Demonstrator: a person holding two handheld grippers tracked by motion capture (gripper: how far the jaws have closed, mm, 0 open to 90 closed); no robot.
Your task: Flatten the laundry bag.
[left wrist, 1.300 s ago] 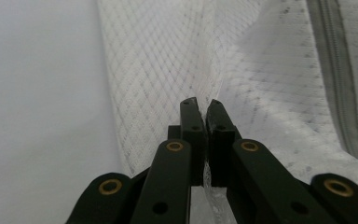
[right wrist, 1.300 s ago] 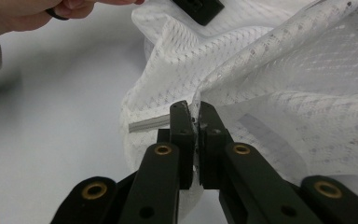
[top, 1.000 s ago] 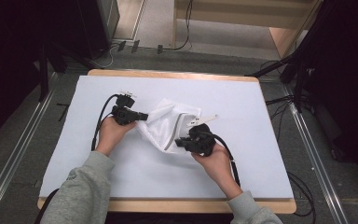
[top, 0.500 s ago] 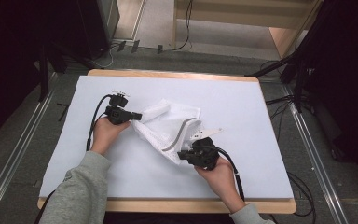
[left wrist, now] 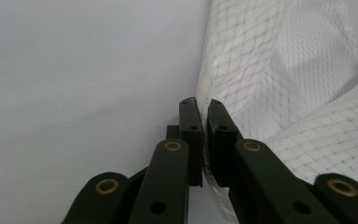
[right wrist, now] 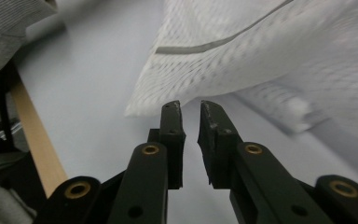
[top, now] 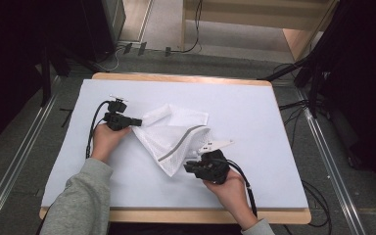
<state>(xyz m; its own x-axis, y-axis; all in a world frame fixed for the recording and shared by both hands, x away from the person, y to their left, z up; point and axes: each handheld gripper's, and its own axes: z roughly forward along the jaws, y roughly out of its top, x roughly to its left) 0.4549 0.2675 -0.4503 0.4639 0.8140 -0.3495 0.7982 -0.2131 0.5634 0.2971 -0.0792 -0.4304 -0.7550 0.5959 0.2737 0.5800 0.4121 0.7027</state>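
Observation:
A white mesh bag (top: 176, 129) with a grey strip (top: 176, 147) lies crumpled mid-table, its near corner pointing toward the person. My left gripper (top: 138, 122) is at the bag's left edge. In the left gripper view its jaws (left wrist: 204, 103) have just been opening a little, but the mesh (left wrist: 284, 70) is still pinched in the thin gap. My right gripper (top: 188, 167) sits just right of the bag's near corner. Its jaws (right wrist: 189, 106) have just been opening, with a clear gap and nothing between them. The bag (right wrist: 261, 51) hangs just ahead of them.
The pale blue table cover (top: 264, 112) stretches bare to the right and far side. A wooden table edge (top: 176, 215) runs along the near side. A small white tag (top: 219, 144) lies beside the bag. Cables and dark stands surround the table.
The right gripper pulled the bag's corner toward the near edge, then let it go. The left gripper drew its edge slightly left. The bag now lies stretched out flatter.

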